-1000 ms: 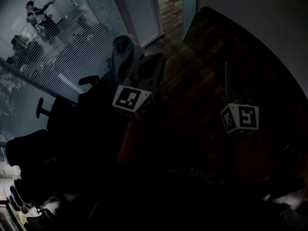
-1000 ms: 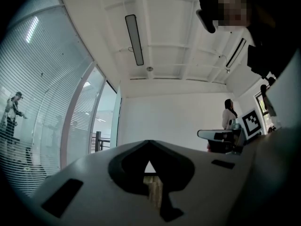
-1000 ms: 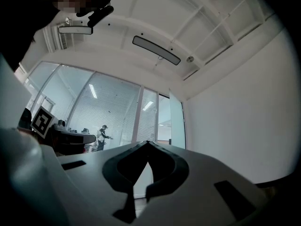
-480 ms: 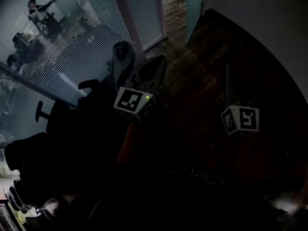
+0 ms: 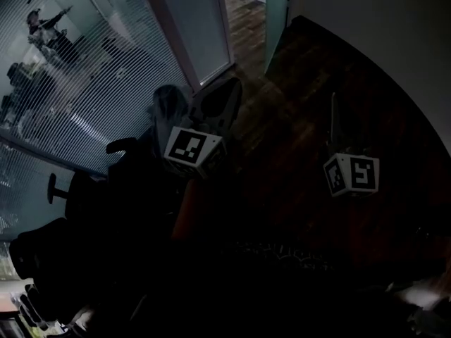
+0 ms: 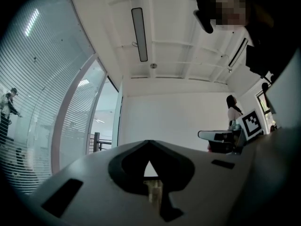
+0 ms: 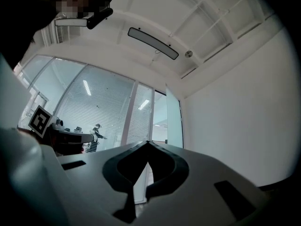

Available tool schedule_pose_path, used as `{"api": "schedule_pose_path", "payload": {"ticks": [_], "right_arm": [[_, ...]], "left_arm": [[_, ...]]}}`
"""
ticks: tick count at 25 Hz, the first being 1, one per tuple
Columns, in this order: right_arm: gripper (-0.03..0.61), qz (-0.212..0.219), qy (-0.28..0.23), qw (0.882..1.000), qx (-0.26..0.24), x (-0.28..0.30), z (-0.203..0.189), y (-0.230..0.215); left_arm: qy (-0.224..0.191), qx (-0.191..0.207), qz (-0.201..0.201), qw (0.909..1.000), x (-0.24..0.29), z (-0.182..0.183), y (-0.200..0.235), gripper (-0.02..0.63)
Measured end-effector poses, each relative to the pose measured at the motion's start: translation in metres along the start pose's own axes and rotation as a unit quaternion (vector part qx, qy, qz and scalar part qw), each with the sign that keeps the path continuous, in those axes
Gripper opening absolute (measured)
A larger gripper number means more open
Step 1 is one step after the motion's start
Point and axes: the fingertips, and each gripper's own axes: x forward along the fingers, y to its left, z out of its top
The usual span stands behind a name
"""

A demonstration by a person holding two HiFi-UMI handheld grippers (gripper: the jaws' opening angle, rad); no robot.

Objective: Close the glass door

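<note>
The left gripper [image 6: 149, 145] was pinched closed and empty. Passing the office chairs [image 5: 91, 189] that crowded the floor's left edge, it could have snagged one. The glass door [image 5: 277, 16] stood ajar at the floor's far edge beside the white wall [image 5: 366, 20], well apart from both grippers. The right gripper [image 7: 146, 147], likewise closed on nothing, might have skidded off the smooth glass when pushing.

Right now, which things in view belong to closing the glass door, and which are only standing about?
For the job:
- glass door, standing open
- left gripper, shut and empty
- right gripper, shut and empty

Just standing about:
- office chairs
- striped glass wall
- person behind it
- ceiling lamp
</note>
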Motion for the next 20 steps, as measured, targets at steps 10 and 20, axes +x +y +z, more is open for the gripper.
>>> {"api": "schedule_pose_path", "payload": {"ticks": [10, 20], "right_arm": [[0.003, -0.01, 0.009, 1.0, -0.004, 0.055, -0.02, -0.013], [0.003, 0.005, 0.015, 1.0, -0.001, 0.129, -0.05, -0.06]], "left_arm": [[0.003, -0.014, -0.008, 0.9999, 0.041, -0.018, 0.042, 0.002], [0.003, -0.01, 0.016, 0.9998, 0.111, -0.035, 0.077, 0.002]]}}
